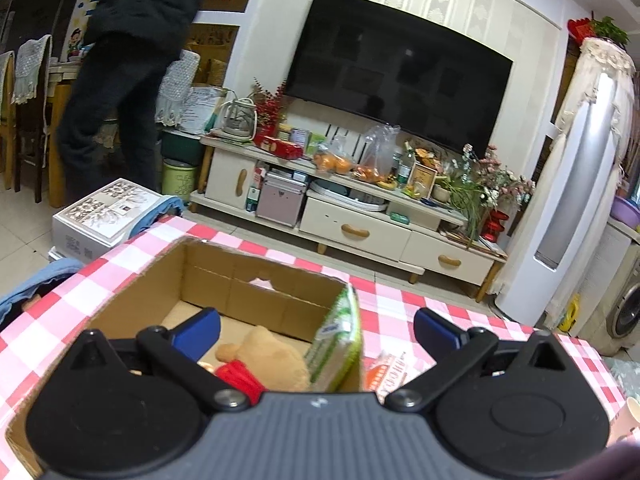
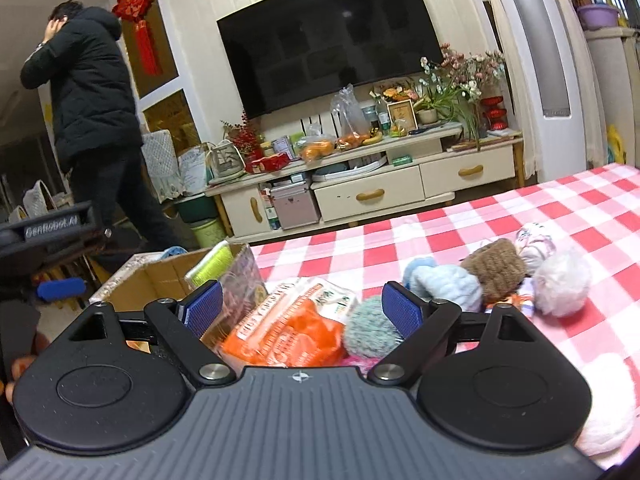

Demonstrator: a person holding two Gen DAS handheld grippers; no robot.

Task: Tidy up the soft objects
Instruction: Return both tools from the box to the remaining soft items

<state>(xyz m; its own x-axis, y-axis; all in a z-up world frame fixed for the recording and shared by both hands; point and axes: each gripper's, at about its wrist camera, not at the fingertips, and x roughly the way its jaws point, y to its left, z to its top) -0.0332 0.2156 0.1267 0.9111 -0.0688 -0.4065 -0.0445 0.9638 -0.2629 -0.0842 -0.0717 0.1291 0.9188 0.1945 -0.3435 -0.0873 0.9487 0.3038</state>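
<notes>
While open: left hand-held gripper point(image 1: 316, 330), empty above cardboard box point(image 1: 224, 276)
Box, 6 o'clock: plush bear point(image 1: 268, 356)
Right hand-held gripper point(image 2: 302, 306): spread, empty over orange packet point(image 2: 292, 332), print unreadable
Tabletop point(image 2: 520, 216), 2 o'clock: pompom hats point(image 2: 496, 276)

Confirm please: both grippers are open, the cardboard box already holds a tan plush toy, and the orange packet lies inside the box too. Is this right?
One detail is wrong. The orange packet lies on the checked tablecloth outside the cardboard box, as the right wrist view shows. The rest holds: the left gripper and right gripper are open, and the tan plush toy is in the box.
</notes>
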